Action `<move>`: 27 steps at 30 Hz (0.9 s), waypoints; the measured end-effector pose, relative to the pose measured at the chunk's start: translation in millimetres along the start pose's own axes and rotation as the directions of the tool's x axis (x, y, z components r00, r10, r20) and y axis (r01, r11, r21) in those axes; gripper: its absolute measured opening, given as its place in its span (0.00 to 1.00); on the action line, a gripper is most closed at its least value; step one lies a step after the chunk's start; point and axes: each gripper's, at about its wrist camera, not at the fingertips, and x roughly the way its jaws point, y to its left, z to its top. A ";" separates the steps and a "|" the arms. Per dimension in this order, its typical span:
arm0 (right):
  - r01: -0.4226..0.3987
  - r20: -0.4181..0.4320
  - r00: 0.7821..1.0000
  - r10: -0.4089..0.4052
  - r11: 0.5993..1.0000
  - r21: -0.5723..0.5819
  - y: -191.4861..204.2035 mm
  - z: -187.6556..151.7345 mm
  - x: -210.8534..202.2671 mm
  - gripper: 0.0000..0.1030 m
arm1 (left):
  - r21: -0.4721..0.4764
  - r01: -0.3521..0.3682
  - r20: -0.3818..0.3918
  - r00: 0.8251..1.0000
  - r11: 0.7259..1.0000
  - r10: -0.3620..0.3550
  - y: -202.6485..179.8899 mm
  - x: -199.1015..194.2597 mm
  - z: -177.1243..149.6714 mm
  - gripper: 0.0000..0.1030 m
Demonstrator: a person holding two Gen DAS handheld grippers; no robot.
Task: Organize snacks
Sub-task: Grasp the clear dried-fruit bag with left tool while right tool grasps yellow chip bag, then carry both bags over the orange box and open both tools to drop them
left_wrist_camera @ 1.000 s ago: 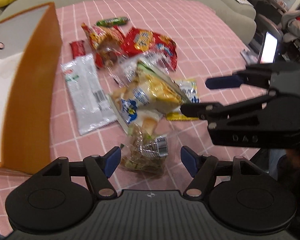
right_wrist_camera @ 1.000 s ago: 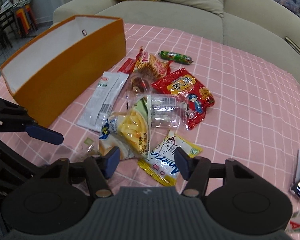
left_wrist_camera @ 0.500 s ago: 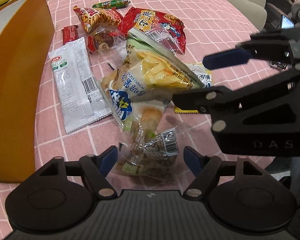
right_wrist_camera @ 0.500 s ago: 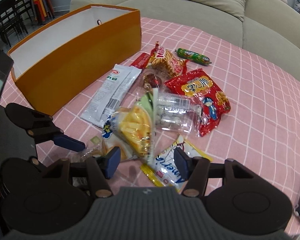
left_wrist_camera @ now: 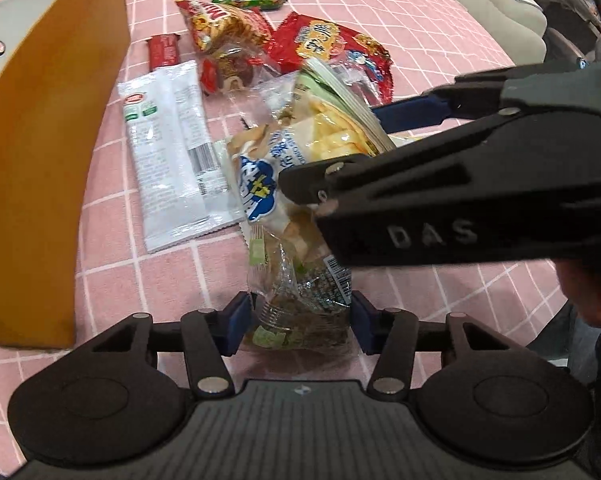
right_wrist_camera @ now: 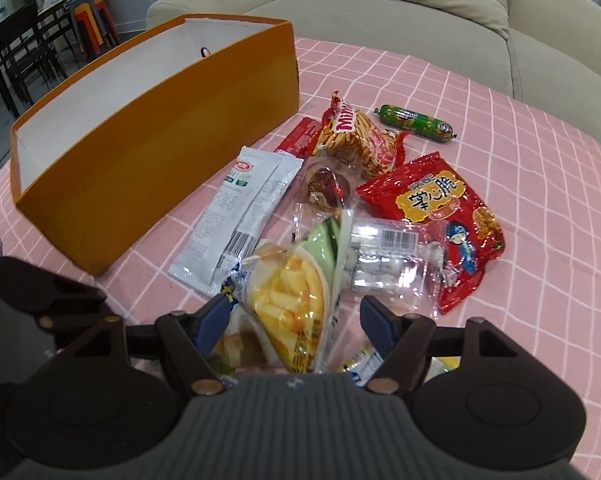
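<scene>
A pile of snacks lies on the pink checked cloth point(left_wrist_camera: 440, 20). My left gripper point(left_wrist_camera: 300, 320) is open, its fingers on either side of a clear packet of green-brown snacks point(left_wrist_camera: 300, 300). My right gripper point(right_wrist_camera: 296, 314) is open around the yellow fries bag point(right_wrist_camera: 288, 304), which also shows in the left wrist view point(left_wrist_camera: 320, 132). The right gripper also appears in the left wrist view point(left_wrist_camera: 340, 152), above the bag. The orange box point(right_wrist_camera: 140, 160) stands open at the left.
A white packet point(right_wrist_camera: 240, 216), red bar point(right_wrist_camera: 298, 140), red stick-snack bag point(right_wrist_camera: 356, 136), red cracker bag point(right_wrist_camera: 436, 208), green sausage point(right_wrist_camera: 414, 122) and clear wrapped pack point(right_wrist_camera: 388, 264) lie around. A sofa point(right_wrist_camera: 420, 32) is behind.
Both grippers have moved forward and down into the pile. The left now straddles the clear packet, the right straddles the yellow fries bag. Both stay open.
</scene>
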 end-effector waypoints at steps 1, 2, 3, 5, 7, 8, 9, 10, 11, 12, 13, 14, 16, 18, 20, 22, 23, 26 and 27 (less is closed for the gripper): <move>-0.001 -0.002 1.000 0.001 1.000 0.010 -0.2 0.4 2.6 0.59 | -0.003 -0.003 -0.002 1.000 1.000 0.003 1.0 -1.2 0.0 0.58; -0.004 -0.007 1.000 0.004 1.000 0.017 -0.4 0.5 5.0 0.55 | -0.006 -0.007 -0.002 1.000 1.000 0.007 1.7 -2.6 -0.4 0.58; -0.010 -0.012 1.000 0.011 1.000 0.024 -0.2 0.3 6.6 0.54 | -0.010 -0.008 -0.001 1.000 1.000 0.008 3.2 -4.3 -0.3 0.58; -0.001 -0.011 1.000 0.002 1.000 0.019 2.1 -0.4 8.1 0.49 | -0.020 -0.008 0.004 1.000 1.000 0.008 5.9 -7.5 -0.4 0.58; 0.006 -0.015 1.000 -0.005 1.000 0.018 3.3 -1.5 9.2 0.47 | -0.031 -0.006 0.012 1.000 1.000 0.007 8.5 -11.2 -1.7 0.58; 0.005 -0.017 1.000 -0.004 1.000 0.024 2.7 -1.8 9.3 0.42 | -0.035 -0.007 0.018 1.000 0.999 0.007 9.7 -13.2 -3.3 0.58; 0.004 -0.022 1.000 -0.004 1.000 0.028 2.3 -1.9 9.6 0.41 | -0.040 -0.005 0.024 1.000 0.999 0.006 10.9 -15.3 -4.6 0.58; 0.006 -0.024 1.000 -0.005 1.000 0.030 2.6 -2.1 9.2 0.40 | -0.047 -0.002 0.029 1.000 0.999 0.003 12.7 -17.9 -5.8 0.58; 0.006 -0.024 1.000 -0.006 1.000 0.028 3.3 -2.4 8.4 0.37 | -0.054 0.001 0.031 1.000 0.999 0.000 14.0 -20.6 -7.5 0.58; 0.007 -0.024 1.000 -0.006 1.000 0.024 4.4 -3.0 7.1 0.35 | -0.060 0.002 0.032 0.999 0.998 0.000 14.8 -23.6 -8.7 0.58; 0.008 -0.024 1.000 -0.007 1.000 0.020 5.8 -3.5 5.2 0.32 | -0.064 0.001 0.035 0.999 0.998 0.001 16.0 -27.1 -10.0 0.58; 0.010 -0.023 1.000 -0.010 1.000 0.015 7.4 -4.0 3.0 0.29 | -0.068 -0.002 0.040 0.999 0.998 0.005 17.2 -31.4 -11.5 0.58; 0.017 -0.020 1.000 -0.016 1.000 0.009 10.5 -4.8 -2.1 0.27 | -0.084 -0.006 0.060 0.998 0.996 0.011 20.2 -41.3 -13.9 0.58; 0.022 -0.017 1.000 -0.022 1.000 0.003 14.2 -5.4 -8.1 0.25 | -0.098 -0.008 0.086 0.996 0.995 0.016 23.3 -52.1 -16.7 0.58; 0.027 -0.010 1.000 -0.027 1.000 -0.005 18.2 -6.8 -15.4 0.24 | -0.114 -0.009 0.106 0.994 0.993 0.022 26.6 -63.4 -17.8 0.58; 0.038 0.000 0.999 -0.038 0.999 -0.012 22.4 -8.4 -23.6 0.23 | -0.127 -0.014 0.123 0.992 0.992 0.030 29.8 -74.0 -17.4 0.58; 0.039 0.006 0.999 -0.039 0.999 -0.010 24.1 -8.9 -28.1 0.23 | -0.133 -0.015 0.134 0.990 0.991 0.033 31.3 -80.3 -17.5 0.58; 0.047 0.024 0.999 -0.047 0.999 -0.001 29.8 -9.8 -43.3 0.23 | -0.141 -0.017 0.165 0.985 0.990 0.040 34.1 -100.1 -17.9 0.58; 0.051 0.031 0.998 -0.051 0.999 0.001 32.1 -9.9 -48.7 0.23 | -0.139 -0.019 0.176 0.983 0.990 0.044 34.3 -105.5 -18.3 0.58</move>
